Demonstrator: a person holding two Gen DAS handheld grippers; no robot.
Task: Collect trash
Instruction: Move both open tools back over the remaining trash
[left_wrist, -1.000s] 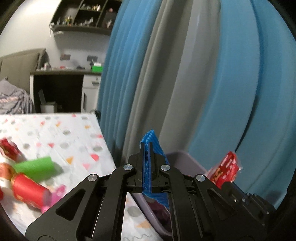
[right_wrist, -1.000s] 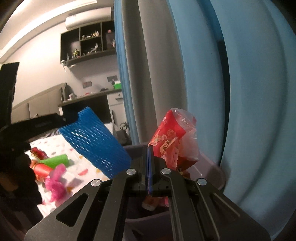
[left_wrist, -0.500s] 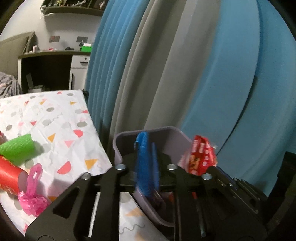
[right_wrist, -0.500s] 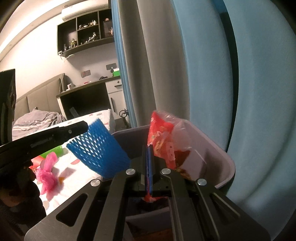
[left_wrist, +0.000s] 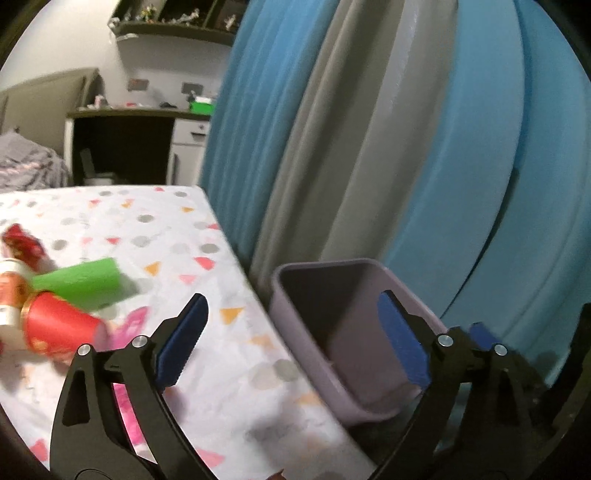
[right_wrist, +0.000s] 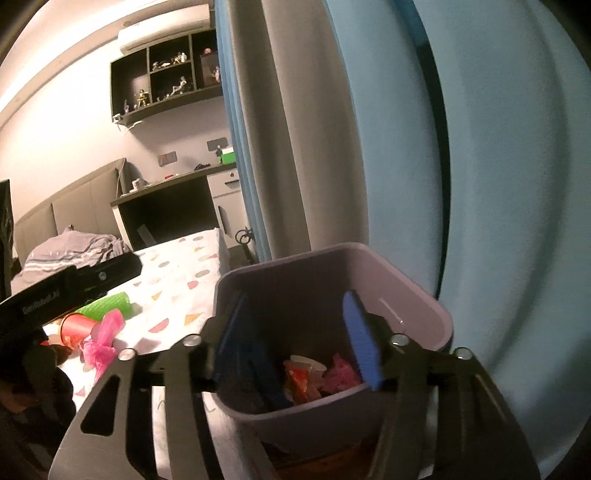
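A lilac trash bin (left_wrist: 354, 391) stands beside the table's right edge; it also shows in the right wrist view (right_wrist: 406, 295). Inside it lie a blue foam net (right_wrist: 266, 373), a red wrapper (right_wrist: 301, 380) and pink scraps (right_wrist: 340, 373). My left gripper (left_wrist: 291, 341) is open and empty, spanning the table edge and the bin. My right gripper (right_wrist: 295, 339) is open and empty right above the bin. On the table lie a green roll (left_wrist: 79, 282), a red cup (left_wrist: 59, 328), a pink bag (right_wrist: 103, 339) and a red wrapper (left_wrist: 24, 245).
The table has a white cloth with coloured dots and triangles (left_wrist: 184, 236). Blue and grey curtains (left_wrist: 369, 129) hang right behind the bin. A desk (left_wrist: 125, 147) and a bed (right_wrist: 70, 251) stand at the back of the room.
Both grippers opened. The blue foam net left my left gripper and the red wrapper left my right gripper; both now lie in the bin.
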